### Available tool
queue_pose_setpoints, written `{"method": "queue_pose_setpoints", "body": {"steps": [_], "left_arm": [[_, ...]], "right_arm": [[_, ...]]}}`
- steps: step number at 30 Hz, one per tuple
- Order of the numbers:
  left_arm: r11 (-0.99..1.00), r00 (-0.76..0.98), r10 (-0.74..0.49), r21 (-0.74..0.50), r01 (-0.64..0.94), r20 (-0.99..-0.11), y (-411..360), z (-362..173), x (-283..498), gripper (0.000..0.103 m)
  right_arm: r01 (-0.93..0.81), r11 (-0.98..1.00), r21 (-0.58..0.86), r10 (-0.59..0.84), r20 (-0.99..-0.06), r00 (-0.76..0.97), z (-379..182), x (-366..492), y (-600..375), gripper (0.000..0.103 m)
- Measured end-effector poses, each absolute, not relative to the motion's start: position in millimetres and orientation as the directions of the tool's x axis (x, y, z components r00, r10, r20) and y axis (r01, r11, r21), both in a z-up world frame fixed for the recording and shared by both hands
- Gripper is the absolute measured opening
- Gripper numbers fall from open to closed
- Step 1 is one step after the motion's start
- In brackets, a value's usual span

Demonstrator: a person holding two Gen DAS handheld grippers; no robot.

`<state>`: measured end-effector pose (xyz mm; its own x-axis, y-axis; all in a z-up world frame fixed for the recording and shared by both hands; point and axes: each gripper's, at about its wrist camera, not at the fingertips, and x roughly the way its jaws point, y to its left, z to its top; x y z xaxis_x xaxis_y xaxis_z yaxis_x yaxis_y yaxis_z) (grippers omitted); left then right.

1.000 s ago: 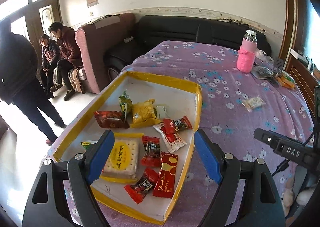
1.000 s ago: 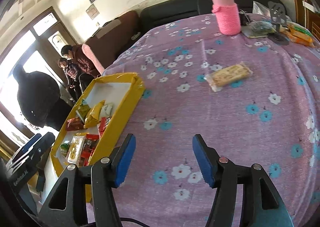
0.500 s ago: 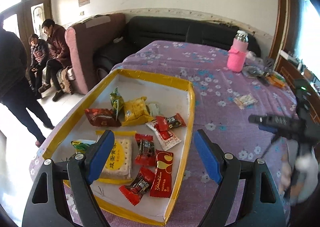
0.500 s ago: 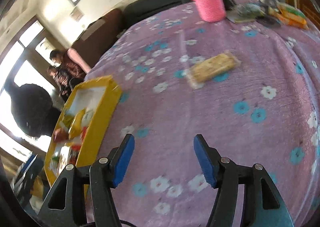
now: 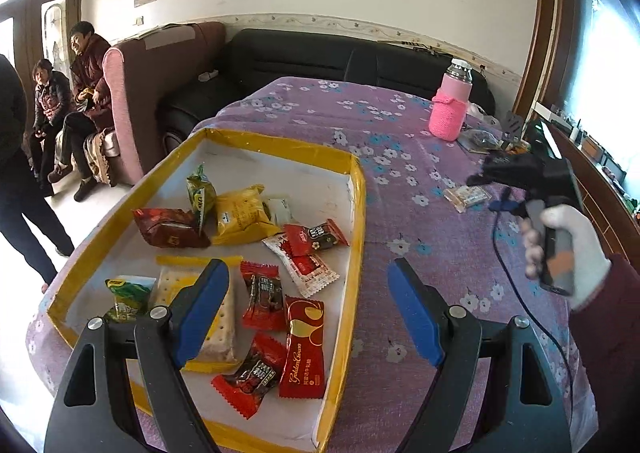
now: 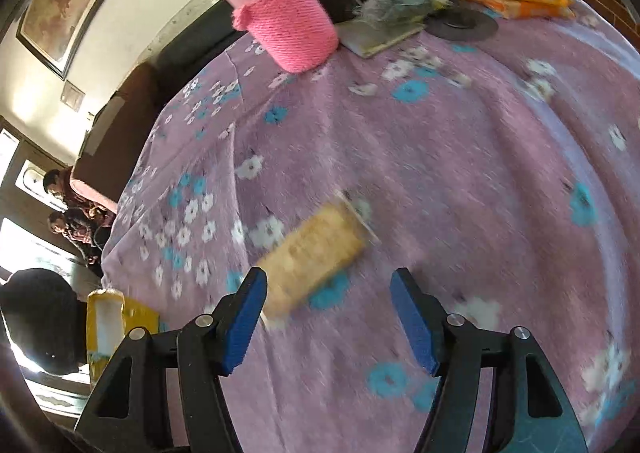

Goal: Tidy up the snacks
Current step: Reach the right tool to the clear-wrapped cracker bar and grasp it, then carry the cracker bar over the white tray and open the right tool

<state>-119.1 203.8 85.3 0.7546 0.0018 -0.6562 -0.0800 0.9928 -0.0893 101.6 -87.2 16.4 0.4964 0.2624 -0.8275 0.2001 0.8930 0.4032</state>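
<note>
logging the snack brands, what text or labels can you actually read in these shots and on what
"Golden Crown": on the red and gold packet in the yellow-rimmed tray.
Small print below it: too small to read.
Other wrappers in the tray: print too small to read.
Cracker pack on the tablecloth: blurred, nothing readable.

- Purple tablecloth (image 6: 460, 181) bears white and turquoise flowers.
- On that cloth, the shallow cardboard tray (image 5: 357, 209) is yellow-edged with a white floor.
- Inside the tray lie red, yellow and green wrappers.
- Beyond the tray stands a pink knitted bottle sleeve (image 5: 449, 114).
</note>
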Motion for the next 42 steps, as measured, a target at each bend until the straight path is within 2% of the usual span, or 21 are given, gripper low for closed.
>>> {"method": "queue_pose_setpoints", "body": {"steps": [3,7,9,10,11,12,13,21,29,30,31,32,38,42], "left_arm": [[0.992,0.750,-0.005,-0.100,-0.083,-0.662,206.0,83.0,-116.9,0.082],[0.989,0.738,-0.021,-0.122,-0.084,-0.675,208.9,78.9,-114.9,0.082],[0.989,0.737,-0.024,-0.125,-0.083,-0.675,209.6,78.8,-116.4,0.082],[0.989,0.739,-0.024,-0.126,-0.082,-0.674,209.5,79.6,-117.9,0.082],[0.988,0.740,-0.025,-0.127,-0.082,-0.672,210.4,80.0,-119.0,0.082],[0.988,0.742,-0.027,-0.130,-0.082,-0.670,211.1,80.8,-120.2,0.082],[0.987,0.744,-0.028,-0.135,-0.084,-0.668,212.4,81.6,-121.6,0.082],[0.971,0.753,-0.034,-0.200,-0.132,-0.658,238.1,83.6,-128.8,0.082],[0.939,0.765,0.042,-0.237,-0.251,-0.643,290.7,85.5,-144.5,0.082],[0.935,0.763,0.049,-0.240,-0.262,-0.644,297.1,84.3,-145.7,0.082],[0.931,0.760,0.053,-0.244,-0.273,-0.647,303.2,82.7,-146.7,0.082],[0.926,0.756,0.055,-0.250,-0.284,-0.653,310.8,79.4,-147.4,0.082],[0.911,0.735,0.051,-0.270,-0.312,-0.676,335.3,63.2,-153.6,0.082],[0.905,0.741,0.069,-0.271,-0.329,-0.668,344.3,60.8,-159.3,0.082]], "right_arm": [[0.173,0.935,0.310,0.189,-0.847,0.497,16.1,114.4,-67.8,0.071],[0.104,0.992,0.070,0.011,-0.873,0.488,11.3,121.4,-28.0,0.073],[0.079,0.996,0.035,-0.009,-0.868,0.497,11.0,120.0,-22.1,0.065],[0.078,0.997,0.027,-0.015,-0.867,0.499,11.7,118.9,-21.2,0.051],[0.074,0.997,0.005,-0.033,-0.865,0.501,13.0,116.7,-20.5,0.042],[0.057,0.998,0.026,-0.006,-0.863,0.506,14.3,113.6,-22.1,0.032],[0.044,0.996,0.075,0.042,-0.862,0.506,15.4,109.8,-26.1,0.031],[0.001,0.980,0.201,0.166,-0.811,0.561,42.1,64.0,-35.5,0.030],[-0.300,0.917,0.264,0.388,-0.770,0.507,87.1,27.6,66.3,0.030],[-0.338,0.904,0.261,0.405,-0.774,0.486,87.3,24.3,84.8,0.028],[-0.369,0.892,0.262,0.421,-0.779,0.465,86.3,22.1,100.5,0.020],[-0.406,0.874,0.266,0.441,-0.786,0.433,84.1,19.8,121.1,0.017],[-0.468,0.863,0.189,0.399,-0.823,0.403,64.5,22.0,186.5,0.016],[-0.432,0.865,0.256,0.440,-0.802,0.405,59.6,22.9,182.7,0.020]]}}
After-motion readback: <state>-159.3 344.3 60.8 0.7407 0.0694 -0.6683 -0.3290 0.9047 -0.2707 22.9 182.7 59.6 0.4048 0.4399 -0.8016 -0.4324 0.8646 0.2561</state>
